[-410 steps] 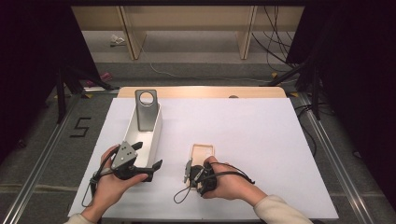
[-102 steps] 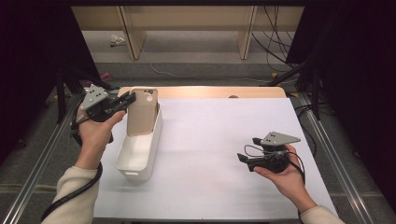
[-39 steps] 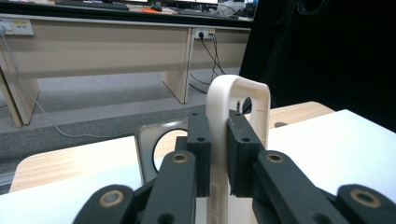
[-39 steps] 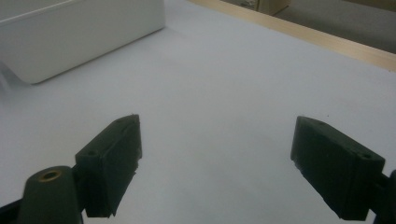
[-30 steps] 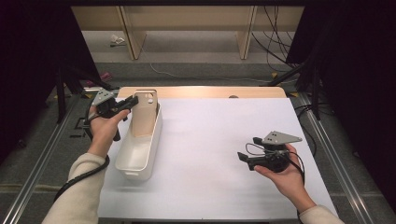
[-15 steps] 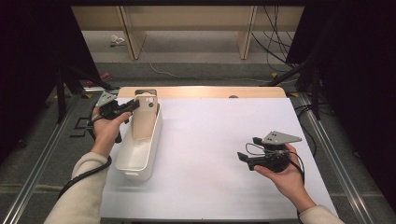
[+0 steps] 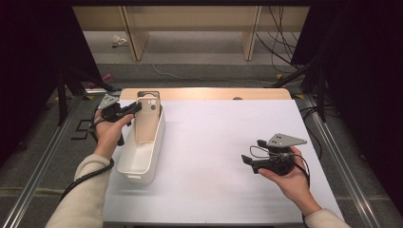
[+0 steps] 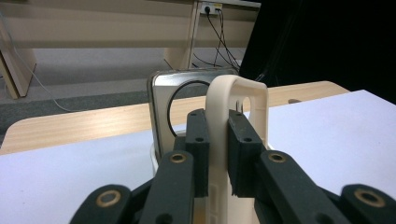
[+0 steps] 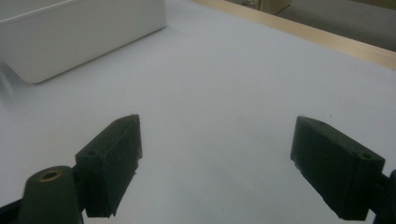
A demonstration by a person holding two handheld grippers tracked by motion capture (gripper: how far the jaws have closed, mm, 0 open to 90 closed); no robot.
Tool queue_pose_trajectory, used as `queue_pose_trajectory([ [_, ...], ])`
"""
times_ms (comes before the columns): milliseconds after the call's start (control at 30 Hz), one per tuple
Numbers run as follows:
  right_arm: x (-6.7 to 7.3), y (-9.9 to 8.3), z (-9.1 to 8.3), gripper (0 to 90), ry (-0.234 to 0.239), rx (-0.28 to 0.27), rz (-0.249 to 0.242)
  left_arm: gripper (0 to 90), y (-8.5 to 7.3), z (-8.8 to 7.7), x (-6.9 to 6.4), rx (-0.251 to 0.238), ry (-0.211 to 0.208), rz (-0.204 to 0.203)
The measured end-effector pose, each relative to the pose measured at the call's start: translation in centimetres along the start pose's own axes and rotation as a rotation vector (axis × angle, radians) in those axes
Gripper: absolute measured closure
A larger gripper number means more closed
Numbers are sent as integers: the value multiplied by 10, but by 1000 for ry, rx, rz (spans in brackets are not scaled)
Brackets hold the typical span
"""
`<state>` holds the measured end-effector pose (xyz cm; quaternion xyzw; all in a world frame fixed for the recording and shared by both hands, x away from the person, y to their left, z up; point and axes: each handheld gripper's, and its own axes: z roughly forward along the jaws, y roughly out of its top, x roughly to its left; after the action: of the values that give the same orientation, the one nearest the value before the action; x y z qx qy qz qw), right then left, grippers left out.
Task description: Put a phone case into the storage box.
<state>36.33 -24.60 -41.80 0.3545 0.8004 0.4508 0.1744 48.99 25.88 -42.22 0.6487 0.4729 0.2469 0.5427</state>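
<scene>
A beige phone case stands on end in the far part of a long white bin, and my left gripper is shut on its top edge from the left. In the left gripper view the pads clamp the beige case. Just behind it stands a grey plate with a round ring, whose dark top rim pokes up in the high view. My right gripper is held open and empty over the right side of the white sheet. Its own view shows the open jaws above bare sheet.
The white sheet covers a wooden table whose far edge shows bare. The bin's near end lies far left of the right gripper. Metal rails run along both table sides, with cables on the floor beyond.
Since about three seconds ago the left hand has lowered the beige case into the bin's far end. In the last second it moved only slightly. The right hand has stayed still.
</scene>
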Motion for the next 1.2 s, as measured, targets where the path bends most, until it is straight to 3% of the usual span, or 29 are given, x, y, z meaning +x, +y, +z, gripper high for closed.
queue_pose_trajectory([
  [1200, 1, 0, 1, 173, 5, 3, -2, 700, -1, 17, 4, 96, 101, 59],
])
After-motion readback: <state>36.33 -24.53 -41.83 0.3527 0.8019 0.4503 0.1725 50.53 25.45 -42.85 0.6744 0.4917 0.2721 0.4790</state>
